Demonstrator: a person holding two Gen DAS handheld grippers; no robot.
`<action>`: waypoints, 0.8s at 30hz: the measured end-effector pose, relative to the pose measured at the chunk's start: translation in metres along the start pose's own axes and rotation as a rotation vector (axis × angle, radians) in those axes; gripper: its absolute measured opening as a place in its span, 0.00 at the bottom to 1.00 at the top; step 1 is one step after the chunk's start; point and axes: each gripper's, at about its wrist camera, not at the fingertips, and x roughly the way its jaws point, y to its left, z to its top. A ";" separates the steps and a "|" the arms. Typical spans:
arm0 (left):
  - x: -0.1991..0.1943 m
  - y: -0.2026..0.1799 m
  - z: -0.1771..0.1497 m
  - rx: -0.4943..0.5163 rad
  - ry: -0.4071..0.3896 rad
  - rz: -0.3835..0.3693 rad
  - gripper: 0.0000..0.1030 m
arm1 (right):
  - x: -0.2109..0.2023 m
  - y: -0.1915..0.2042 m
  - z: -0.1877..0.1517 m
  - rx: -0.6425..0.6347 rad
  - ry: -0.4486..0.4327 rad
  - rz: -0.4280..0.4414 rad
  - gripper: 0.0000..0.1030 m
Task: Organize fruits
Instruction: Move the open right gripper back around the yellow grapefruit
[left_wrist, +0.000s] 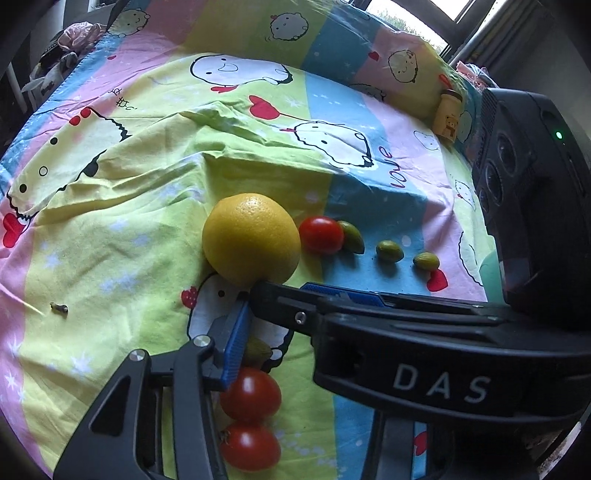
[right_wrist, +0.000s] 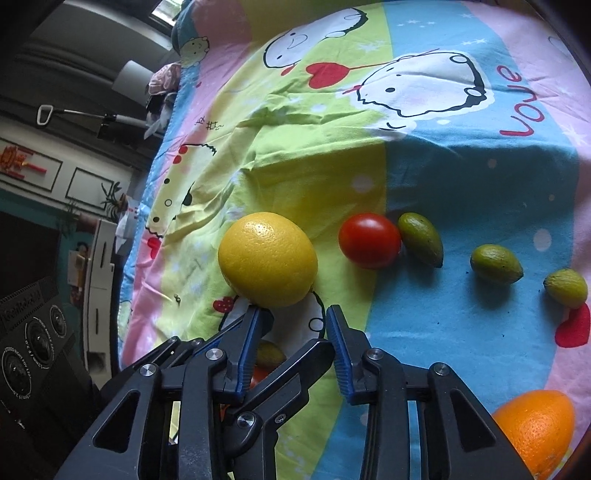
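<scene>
A large yellow citrus (left_wrist: 251, 240) (right_wrist: 267, 258) lies on the cartoon bedsheet (left_wrist: 110, 229). To its right sit a red tomato (left_wrist: 320, 234) and three small green fruits in a row, the nearest (right_wrist: 421, 238). My right gripper (right_wrist: 293, 317) stands open just short of the citrus, nothing between its blue pads (right_wrist: 340, 350). My left gripper (left_wrist: 269, 332) sits under it, open, one blue pad (left_wrist: 234, 347) beside another small green fruit (left_wrist: 258, 350); its other finger is hidden. Two tomatoes (left_wrist: 250, 393) lie below that. An orange (right_wrist: 535, 432) rests near right.
A small cream jar with a bear picture (left_wrist: 448, 116) stands at the far right of the bed. A tiny metal piece (left_wrist: 59, 308) lies on the sheet at left. The bed's left edge (right_wrist: 147, 206) drops toward furniture and clothes.
</scene>
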 end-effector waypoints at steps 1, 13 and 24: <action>-0.003 -0.001 -0.001 0.007 -0.009 0.002 0.43 | -0.001 0.000 -0.001 -0.001 -0.008 0.004 0.37; -0.063 -0.029 -0.015 0.081 -0.211 -0.025 0.43 | -0.064 0.035 -0.027 -0.123 -0.187 -0.006 0.37; -0.053 -0.020 -0.014 0.044 -0.163 -0.053 0.48 | -0.059 0.024 -0.026 -0.074 -0.157 0.033 0.39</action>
